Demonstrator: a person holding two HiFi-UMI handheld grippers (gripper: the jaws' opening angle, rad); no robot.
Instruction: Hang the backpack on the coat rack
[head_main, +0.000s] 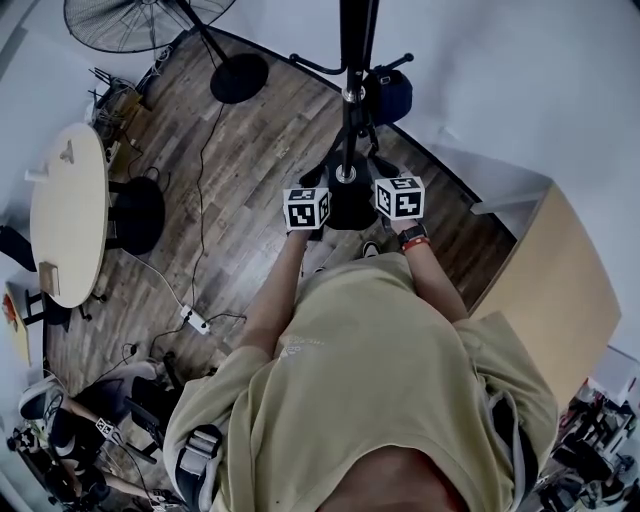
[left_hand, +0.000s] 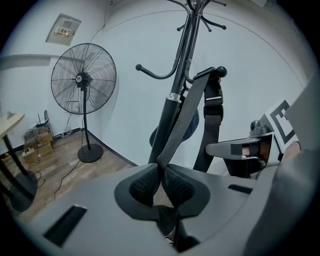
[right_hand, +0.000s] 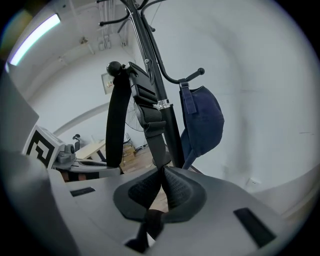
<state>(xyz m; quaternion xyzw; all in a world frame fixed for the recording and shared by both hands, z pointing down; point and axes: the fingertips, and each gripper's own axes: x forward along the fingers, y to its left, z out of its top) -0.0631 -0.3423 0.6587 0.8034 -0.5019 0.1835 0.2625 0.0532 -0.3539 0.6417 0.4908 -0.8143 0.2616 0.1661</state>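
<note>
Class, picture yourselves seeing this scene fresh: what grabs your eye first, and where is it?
The left claw and right claw are each shut on a backpack strap looped over a hook on the black coat rack. A blue cap hangs there too, and a big fan stands by the wall.

Khaki short-sleeved T-shirt (head_main: 380, 370), lower centre; red-and-black wristband (head_main: 413, 238), centre right. Left gripper (left_hand: 161, 181), right gripper (right_hand: 161, 186): grey shells, black textured pads (left_hand: 142, 186), 1 black-and-white marker cube (head_main: 307, 208) each.
</note>
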